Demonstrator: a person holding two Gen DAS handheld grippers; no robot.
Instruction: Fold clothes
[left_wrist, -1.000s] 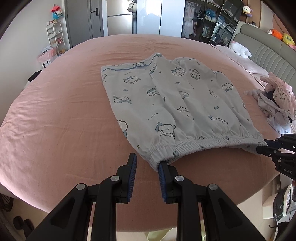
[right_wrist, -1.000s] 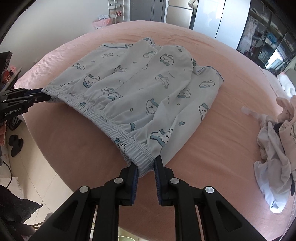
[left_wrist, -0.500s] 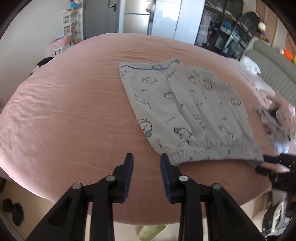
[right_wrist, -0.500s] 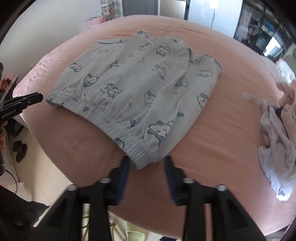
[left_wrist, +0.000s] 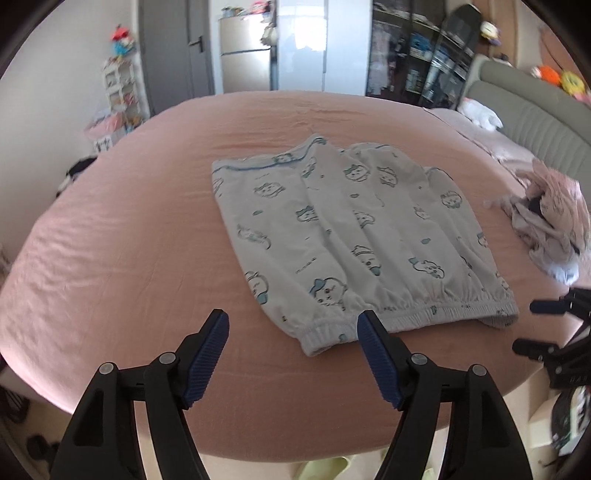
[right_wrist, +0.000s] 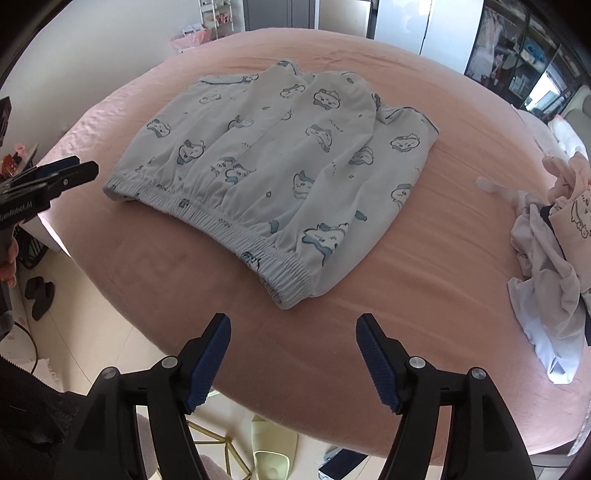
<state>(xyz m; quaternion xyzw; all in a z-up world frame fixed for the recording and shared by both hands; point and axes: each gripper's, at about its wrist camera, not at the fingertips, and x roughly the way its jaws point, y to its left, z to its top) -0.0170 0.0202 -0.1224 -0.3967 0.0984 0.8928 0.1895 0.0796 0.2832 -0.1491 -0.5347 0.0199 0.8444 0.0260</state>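
White shorts with a blue cartoon print (left_wrist: 343, 236) lie flat on the pink bed (left_wrist: 129, 240), elastic waistband toward me. My left gripper (left_wrist: 291, 343) is open and empty, hovering just short of the waistband's left corner. My right gripper (right_wrist: 293, 347) is open and empty, just short of the waistband's right corner; the shorts also show in the right wrist view (right_wrist: 280, 162). Each gripper shows at the edge of the other's view: the right one (left_wrist: 546, 325), the left one (right_wrist: 55, 181).
A heap of pink and white clothes (left_wrist: 550, 229) lies at the bed's right side, also in the right wrist view (right_wrist: 546, 243). A grey headboard (left_wrist: 532, 122) stands at the far right. Slippers (right_wrist: 273, 450) lie on the floor below the bed's near edge.
Both grippers have let go of the waistband corners, opened wide and drawn back. The shorts have settled flat on the bed.
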